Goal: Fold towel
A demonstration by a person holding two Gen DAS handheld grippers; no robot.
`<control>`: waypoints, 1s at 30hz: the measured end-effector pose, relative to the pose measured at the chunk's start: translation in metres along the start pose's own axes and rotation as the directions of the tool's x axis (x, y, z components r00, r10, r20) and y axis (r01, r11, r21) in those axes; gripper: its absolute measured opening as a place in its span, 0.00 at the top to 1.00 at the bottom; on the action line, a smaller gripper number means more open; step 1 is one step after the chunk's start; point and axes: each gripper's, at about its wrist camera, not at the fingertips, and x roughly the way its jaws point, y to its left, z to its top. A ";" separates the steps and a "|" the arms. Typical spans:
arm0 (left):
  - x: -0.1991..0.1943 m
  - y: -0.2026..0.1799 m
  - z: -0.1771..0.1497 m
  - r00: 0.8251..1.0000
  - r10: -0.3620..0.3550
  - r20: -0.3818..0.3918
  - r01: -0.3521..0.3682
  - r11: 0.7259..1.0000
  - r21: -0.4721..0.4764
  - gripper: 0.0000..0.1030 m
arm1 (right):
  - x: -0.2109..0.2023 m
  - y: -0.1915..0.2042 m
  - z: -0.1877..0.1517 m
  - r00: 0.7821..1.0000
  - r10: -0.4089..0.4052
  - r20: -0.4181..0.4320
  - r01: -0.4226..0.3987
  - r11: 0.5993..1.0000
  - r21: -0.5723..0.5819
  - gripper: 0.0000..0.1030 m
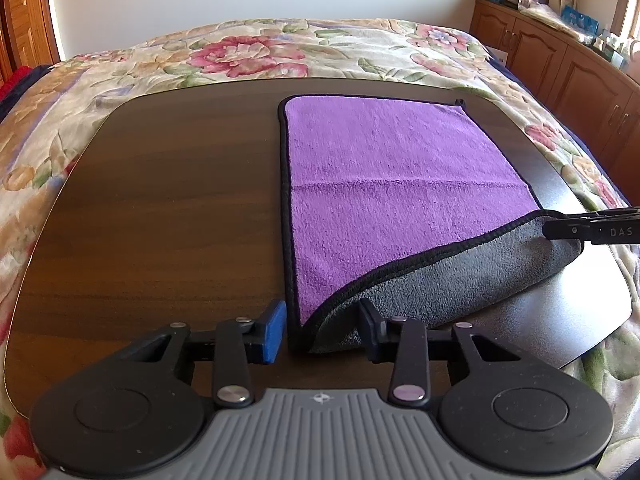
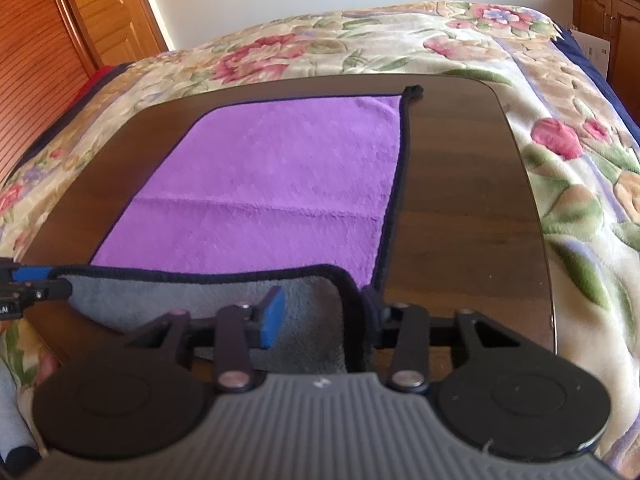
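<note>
My left fingers (image 1: 322,330) and right fingers (image 2: 324,316), both spread, straddle the near corners of the purple-and-grey microfibre towel (image 1: 384,184) on the dark wooden counter (image 1: 160,216), near edge already curled up, ready for pinching and folding away.

Soft daylight fills both views, with pale glare sheening the dark table (image 1: 168,184) along its right side. Fisheye distortion bends the edges and darkens the top corners. The left wrist view is sharp; the right wrist view is blurred throughout.
</note>
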 end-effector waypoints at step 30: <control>-0.002 0.001 0.001 1.000 -0.017 0.002 0.017 1.000 -0.004 0.92 | -0.009 0.000 0.004 0.999 0.005 0.047 -0.004 1.000 -0.010 0.96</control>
